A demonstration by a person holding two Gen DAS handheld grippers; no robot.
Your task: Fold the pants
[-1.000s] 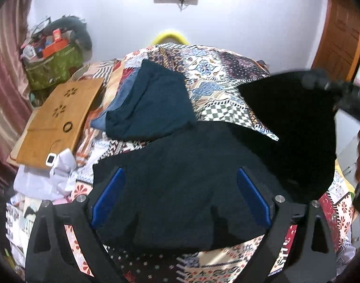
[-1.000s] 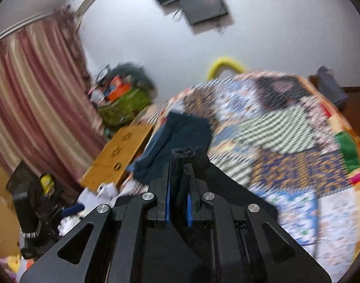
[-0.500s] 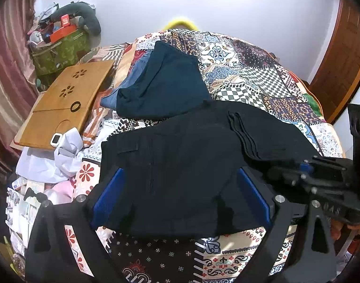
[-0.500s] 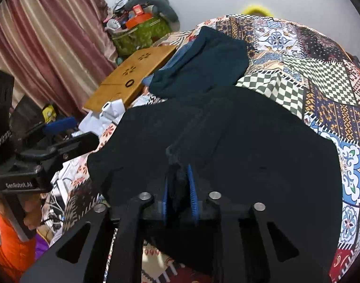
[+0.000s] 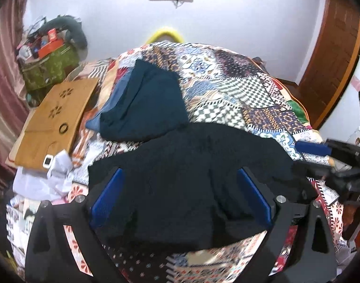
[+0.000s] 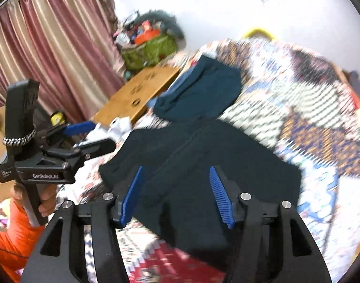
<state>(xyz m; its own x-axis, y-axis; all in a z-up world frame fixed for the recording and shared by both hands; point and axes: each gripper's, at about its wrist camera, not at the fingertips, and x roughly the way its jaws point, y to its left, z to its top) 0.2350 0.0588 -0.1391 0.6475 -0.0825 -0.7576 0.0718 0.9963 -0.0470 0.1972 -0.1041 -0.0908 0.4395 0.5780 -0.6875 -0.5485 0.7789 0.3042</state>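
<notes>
The black pants (image 5: 194, 176) lie folded on the patchwork bedspread (image 5: 238, 89); they also show in the right wrist view (image 6: 203, 165). My left gripper (image 5: 180, 198) is open and empty above their near edge. My right gripper (image 6: 177, 193) is open and empty above the pants. The right gripper shows at the right edge of the left wrist view (image 5: 321, 155), and the left gripper shows at the left of the right wrist view (image 6: 85, 136).
A folded dark teal garment (image 5: 144, 106) lies behind the pants. A wooden lap board (image 5: 55, 120) and white cloth (image 5: 52, 174) lie at the bed's left. A green bag (image 5: 47, 68) and curtains (image 6: 50, 54) stand at the left, a wooden door (image 5: 333, 59) at the right.
My right gripper carried a pants fold across, laid it down, then opened and let the fabric go. The left gripper stayed open above the pants.
</notes>
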